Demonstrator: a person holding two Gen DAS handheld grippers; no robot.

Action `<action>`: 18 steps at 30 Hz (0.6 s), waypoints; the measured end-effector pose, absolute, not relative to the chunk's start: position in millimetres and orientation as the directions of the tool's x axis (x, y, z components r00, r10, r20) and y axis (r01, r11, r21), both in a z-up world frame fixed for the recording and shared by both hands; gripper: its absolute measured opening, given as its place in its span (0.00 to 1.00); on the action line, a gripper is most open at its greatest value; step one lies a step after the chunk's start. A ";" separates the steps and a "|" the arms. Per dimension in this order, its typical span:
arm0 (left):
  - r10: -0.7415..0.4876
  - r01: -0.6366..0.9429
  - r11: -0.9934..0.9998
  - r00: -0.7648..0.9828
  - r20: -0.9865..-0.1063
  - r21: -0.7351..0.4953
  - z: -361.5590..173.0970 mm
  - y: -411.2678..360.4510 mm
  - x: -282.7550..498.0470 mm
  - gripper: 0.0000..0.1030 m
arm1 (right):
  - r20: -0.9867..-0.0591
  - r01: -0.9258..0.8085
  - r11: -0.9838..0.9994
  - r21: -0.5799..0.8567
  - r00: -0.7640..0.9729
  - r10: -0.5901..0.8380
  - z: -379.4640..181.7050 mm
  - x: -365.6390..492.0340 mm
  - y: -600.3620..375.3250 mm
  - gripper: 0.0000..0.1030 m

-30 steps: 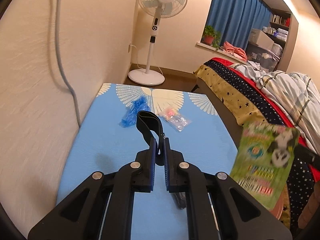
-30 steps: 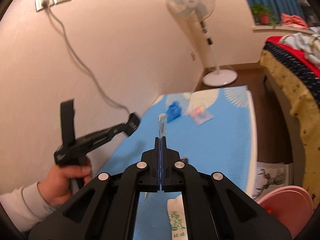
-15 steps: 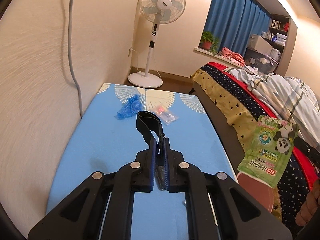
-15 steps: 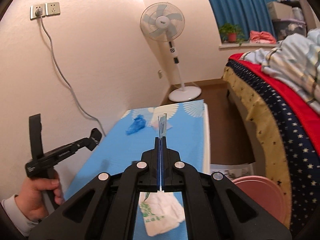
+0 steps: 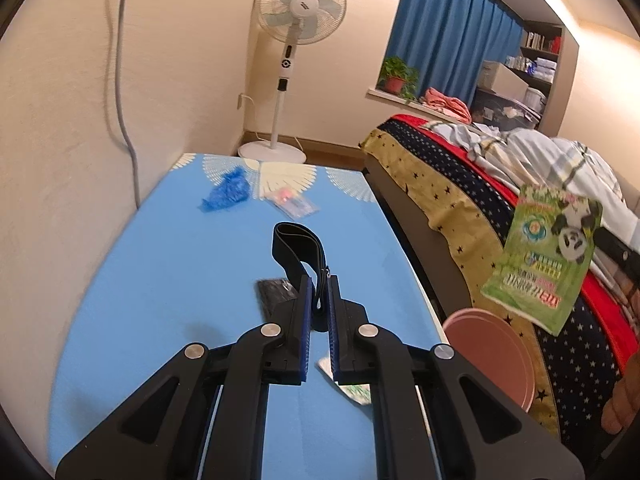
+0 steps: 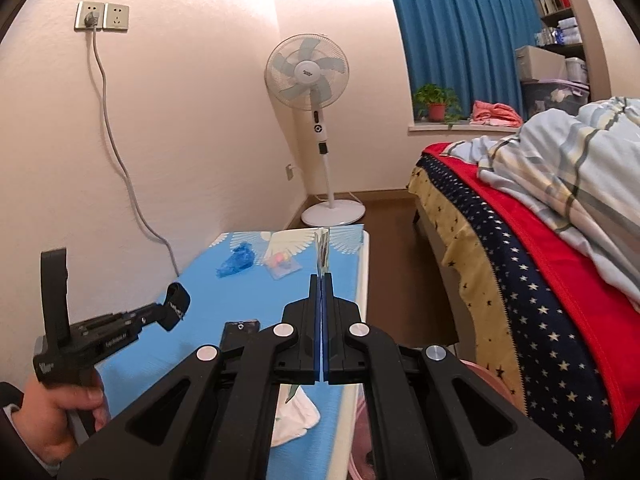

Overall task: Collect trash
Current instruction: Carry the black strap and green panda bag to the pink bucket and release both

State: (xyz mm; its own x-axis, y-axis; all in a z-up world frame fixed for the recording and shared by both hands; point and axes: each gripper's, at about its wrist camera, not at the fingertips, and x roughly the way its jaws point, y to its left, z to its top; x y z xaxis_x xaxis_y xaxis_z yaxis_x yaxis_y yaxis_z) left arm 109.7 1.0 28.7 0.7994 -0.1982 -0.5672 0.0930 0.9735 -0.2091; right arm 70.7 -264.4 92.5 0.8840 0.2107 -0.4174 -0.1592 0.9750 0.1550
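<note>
Left hand-held gripper (image 5: 318, 286): jaws nearly closed, pinching a black fabric strap loop (image 5: 298, 246) that stands up between the blue pads. Right hand-held gripper (image 6: 321, 280): jaws fully closed on a flat green packet printed with a panda (image 5: 546, 262) (seen edge-on from its own camera, face-on from the left one), held up in the air above a pink round bin (image 5: 490, 356) beside the counter. Below the left hand-held gripper, a light-blue padded counter with white fan patterns (image 5: 160, 264); on it just beside the fingers a small black flat object (image 5: 274, 292), nearer the front edge a white wrapper with green print (image 6: 298, 414). At the far end, well apart, a crumpled blue plastic piece (image 5: 228, 194) and just beside it a clear plastic bag with pink contents (image 5: 290, 202). Beyond, a white standing fan (image 5: 300, 16) and a bed with star-patterned cover (image 6: 516, 280).
</note>
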 end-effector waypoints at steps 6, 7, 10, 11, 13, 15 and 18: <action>-0.224 0.123 0.970 0.789 -0.573 -0.209 16.8 -20.7 98.1 0.07 | -0.425 -0.103 0.985 0.142 0.892 0.154 85.4 59.3 -274.9 0.00; -0.227 0.129 0.970 0.786 -0.575 -0.207 15.2 -24.4 97.2 0.07 | -0.428 -0.092 0.986 0.139 0.893 0.144 83.7 58.1 -276.9 0.00; -0.239 0.150 0.969 0.781 -0.577 -0.197 10.6 -36.8 93.7 0.07 | -0.437 -0.057 0.988 0.145 0.892 0.116 77.5 55.5 -285.5 0.00; -0.243 0.156 0.968 0.779 -0.578 -0.197 9.7 -40.0 93.8 0.07 | -0.440 -0.048 0.988 0.148 0.891 0.110 75.8 55.2 -287.6 0.00; -0.254 0.170 0.966 0.775 -0.579 -0.195 7.7 -47.5 92.8 0.07 | -0.450 -0.019 0.989 0.145 0.889 0.083 71.0 54.7 -294.0 0.00; -0.265 0.188 0.964 0.769 -0.582 -0.191 5.0 -56.9 92.0 0.07 | -0.462 0.008 0.987 0.162 0.884 0.068 66.1 55.2 -301.8 0.00; -0.283 0.214 0.959 0.760 -0.585 -0.187 0.7 -69.8 91.9 0.07 | -0.478 0.044 0.984 0.175 0.877 0.046 60.6 57.3 -311.7 0.00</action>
State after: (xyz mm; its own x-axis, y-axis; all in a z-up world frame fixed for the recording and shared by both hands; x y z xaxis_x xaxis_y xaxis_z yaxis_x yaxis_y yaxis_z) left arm 91.9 -69.8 0.7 0.7599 -0.2834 -0.5850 0.2139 0.9589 -0.1867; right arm 57.3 -311.7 60.6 0.8770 0.0457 -0.4784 0.0442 0.9836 0.1749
